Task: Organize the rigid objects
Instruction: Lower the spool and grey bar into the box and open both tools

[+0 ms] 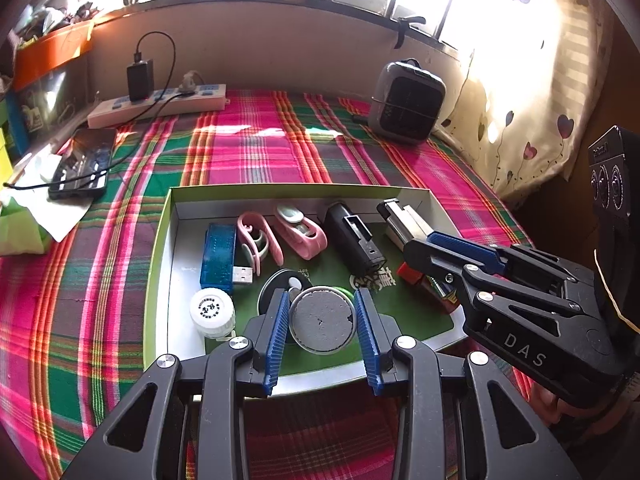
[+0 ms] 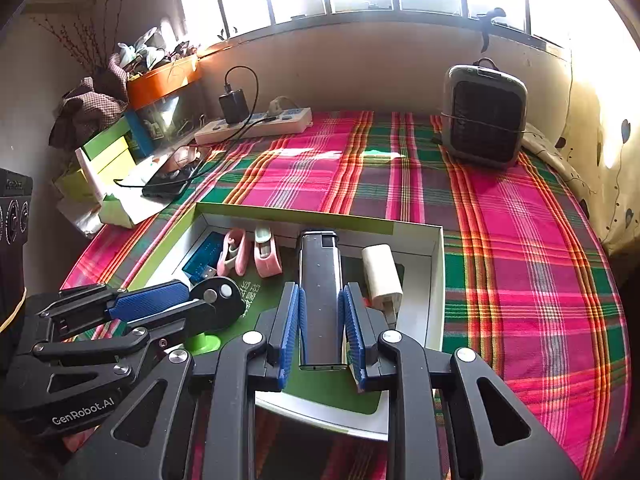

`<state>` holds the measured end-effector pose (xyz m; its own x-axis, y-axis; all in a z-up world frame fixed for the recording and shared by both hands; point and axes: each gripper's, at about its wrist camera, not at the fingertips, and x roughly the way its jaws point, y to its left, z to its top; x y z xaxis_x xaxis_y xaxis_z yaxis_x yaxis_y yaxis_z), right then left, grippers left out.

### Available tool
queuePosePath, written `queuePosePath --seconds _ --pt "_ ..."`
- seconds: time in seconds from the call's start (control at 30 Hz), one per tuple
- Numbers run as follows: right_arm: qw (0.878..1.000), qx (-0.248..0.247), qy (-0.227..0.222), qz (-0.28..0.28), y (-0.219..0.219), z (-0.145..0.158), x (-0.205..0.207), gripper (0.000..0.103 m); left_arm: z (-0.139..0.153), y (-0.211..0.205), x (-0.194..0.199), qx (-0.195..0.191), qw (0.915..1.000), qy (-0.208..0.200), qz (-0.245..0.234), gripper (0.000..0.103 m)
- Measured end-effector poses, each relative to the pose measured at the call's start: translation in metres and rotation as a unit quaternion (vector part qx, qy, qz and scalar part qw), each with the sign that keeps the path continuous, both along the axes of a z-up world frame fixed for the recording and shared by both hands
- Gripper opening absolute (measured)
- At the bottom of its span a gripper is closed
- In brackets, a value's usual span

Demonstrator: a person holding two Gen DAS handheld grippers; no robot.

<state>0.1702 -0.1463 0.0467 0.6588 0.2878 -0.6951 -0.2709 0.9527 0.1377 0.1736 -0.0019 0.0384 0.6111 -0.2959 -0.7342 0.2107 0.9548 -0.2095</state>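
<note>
A shallow box [image 1: 160, 240] with a green floor lies on the plaid cloth. My left gripper [image 1: 322, 322] is shut on a round grey disc with a green rim [image 1: 322, 320], held just above the box floor. My right gripper [image 2: 320, 332] is shut on a long silver and black lighter-like bar [image 2: 320, 292] over the box's right part; it shows in the left wrist view [image 1: 404, 220] too. In the box lie a blue USB stick [image 1: 218, 256], two pink clips [image 1: 280, 236], a black block [image 1: 354, 240], a white cap [image 1: 212, 310], a black disc [image 1: 280, 284] and a white charger [image 2: 382, 276].
A grey heater [image 1: 406, 102] stands at the back right. A white power strip [image 1: 160, 104] with a black charger sits at the back left, and a phone [image 1: 82, 164] lies on paper at the left. Boxes and clutter line the left wall [image 2: 120, 148].
</note>
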Motion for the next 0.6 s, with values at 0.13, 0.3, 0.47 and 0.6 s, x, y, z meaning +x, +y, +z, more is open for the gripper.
queuePosePath --seconds 0.13,0.3,0.47,0.6 --pt "1.0 0.0 0.006 0.0 0.002 -0.006 0.006 0.025 -0.004 -0.001 0.003 0.0 1.0 0.005 -0.001 0.032" --pt "1.0 -0.002 0.013 -0.001 0.002 -0.012 0.01 0.025 -0.008 0.0 0.005 -0.004 0.9999 0.01 0.0 0.032" --pt "1.0 -0.002 0.01 0.0 0.004 -0.013 0.012 0.025 -0.009 -0.002 0.005 -0.002 0.9999 0.012 -0.003 0.032" --pt "1.0 -0.004 0.008 0.002 0.005 -0.013 0.012 0.025 -0.011 -0.001 0.005 -0.006 0.9999 0.015 -0.003 0.032"
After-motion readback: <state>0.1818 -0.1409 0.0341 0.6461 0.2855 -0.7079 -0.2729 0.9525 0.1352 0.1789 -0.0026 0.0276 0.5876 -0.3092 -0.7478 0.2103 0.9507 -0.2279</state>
